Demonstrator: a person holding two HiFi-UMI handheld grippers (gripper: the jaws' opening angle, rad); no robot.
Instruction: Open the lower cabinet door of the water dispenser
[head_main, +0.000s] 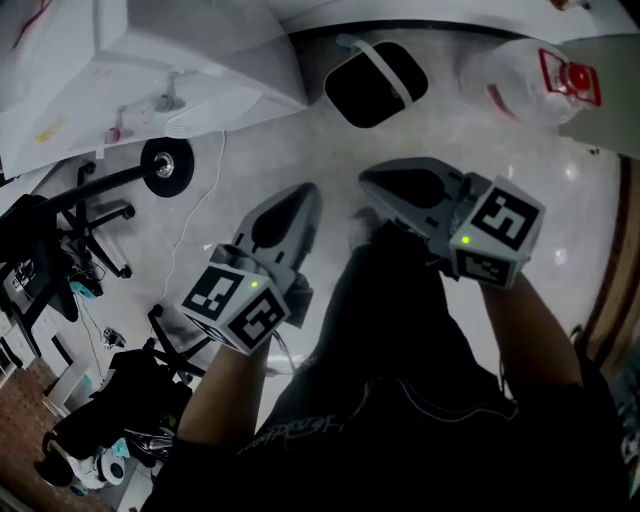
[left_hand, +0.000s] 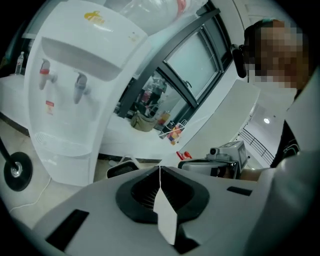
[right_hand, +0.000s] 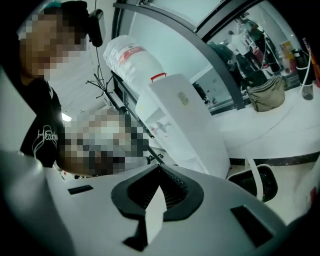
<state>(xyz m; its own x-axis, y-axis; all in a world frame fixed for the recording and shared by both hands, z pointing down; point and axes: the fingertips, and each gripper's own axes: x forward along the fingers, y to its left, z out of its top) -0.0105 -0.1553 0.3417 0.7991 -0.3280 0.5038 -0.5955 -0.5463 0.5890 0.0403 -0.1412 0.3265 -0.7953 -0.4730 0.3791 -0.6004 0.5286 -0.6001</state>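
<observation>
Approach step. The dispenser (left_hand: 75, 95) stands ahead on the floor, well apart from both grippers, and its lower door is barely in view. The left gripper (head_main: 297, 200) and right gripper (head_main: 378, 182) are empty, fingers (left_hand: 135, 195) together. Next, one gripper likely needs to get low, part its fingers and catch the door's edge.

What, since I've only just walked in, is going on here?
A person holds a gripper in each hand. The left gripper and the right gripper are both shut with nothing between their jaws, held out over the floor. The water dispenser stands ahead, apart from both grippers, so work on its lower cabinet door has not yet begun.
</observation>
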